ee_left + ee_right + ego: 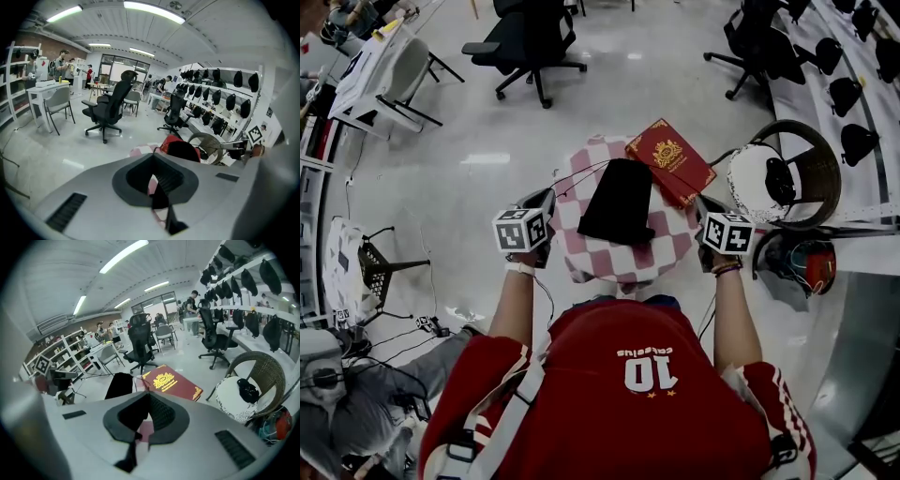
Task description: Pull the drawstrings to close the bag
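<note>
**Approach stage: drawstrings apparently not yet pulled.**
The black bag [619, 202] lay on the checked surface [619, 264] between left tool [546, 199] and right tool [705, 208], both pressed together; each would likely need to spread, then pinch a drawstring [581, 174].

Matt black cloth bag [619, 202] on checked tablecloth [628, 260], glossy floor [656, 84]
</note>
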`<state>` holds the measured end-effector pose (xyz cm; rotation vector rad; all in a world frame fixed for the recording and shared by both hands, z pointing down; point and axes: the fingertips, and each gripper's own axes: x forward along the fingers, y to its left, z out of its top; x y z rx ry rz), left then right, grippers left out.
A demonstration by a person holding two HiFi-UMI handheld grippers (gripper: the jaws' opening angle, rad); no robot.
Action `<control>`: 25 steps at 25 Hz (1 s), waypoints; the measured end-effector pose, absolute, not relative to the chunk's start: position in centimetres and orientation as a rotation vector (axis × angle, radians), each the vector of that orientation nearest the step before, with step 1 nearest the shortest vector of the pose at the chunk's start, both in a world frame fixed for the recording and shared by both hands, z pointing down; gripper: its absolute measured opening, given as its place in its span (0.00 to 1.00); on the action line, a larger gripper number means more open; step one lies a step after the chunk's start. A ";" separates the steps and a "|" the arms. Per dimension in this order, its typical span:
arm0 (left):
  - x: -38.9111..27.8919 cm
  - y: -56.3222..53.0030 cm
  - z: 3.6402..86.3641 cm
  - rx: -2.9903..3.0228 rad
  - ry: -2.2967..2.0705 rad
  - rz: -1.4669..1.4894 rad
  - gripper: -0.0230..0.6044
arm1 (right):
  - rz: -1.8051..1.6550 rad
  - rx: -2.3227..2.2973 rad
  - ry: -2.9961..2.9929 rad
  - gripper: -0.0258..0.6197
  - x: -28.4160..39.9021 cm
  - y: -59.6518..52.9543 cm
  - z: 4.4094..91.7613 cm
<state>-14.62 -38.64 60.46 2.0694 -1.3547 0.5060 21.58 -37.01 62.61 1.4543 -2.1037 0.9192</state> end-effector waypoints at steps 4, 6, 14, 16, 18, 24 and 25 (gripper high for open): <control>-13.8 -35.1 63.7 2.057 -1.249 0.583 0.05 | 0.966 1.267 -2.059 0.06 19.6 -33.9 65.5; -13.3 -33.4 65.0 2.057 -1.203 0.602 0.05 | 0.972 1.223 -2.031 0.06 19.2 -32.3 66.8; -11.8 -29.4 64.9 2.170 -1.110 0.579 0.13 | 0.933 1.305 -2.069 0.07 18.0 -28.6 66.3; -11.6 -28.6 64.2 2.211 -1.084 0.573 0.22 | 0.896 1.332 -2.094 0.16 17.7 -28.0 65.2; -11.6 -27.8 63.5 2.237 -1.077 0.564 0.26 | 0.860 1.355 -2.127 0.24 17.4 -27.3 64.1; -12.3 -25.6 61.9 2.285 -1.088 0.513 0.26 | 0.783 1.426 -2.188 0.31 16.7 -24.4 61.4; -12.4 -25.3 61.6 2.294 -1.089 0.504 0.26 | 0.773 1.439 -2.191 0.31 16.7 -23.8 61.0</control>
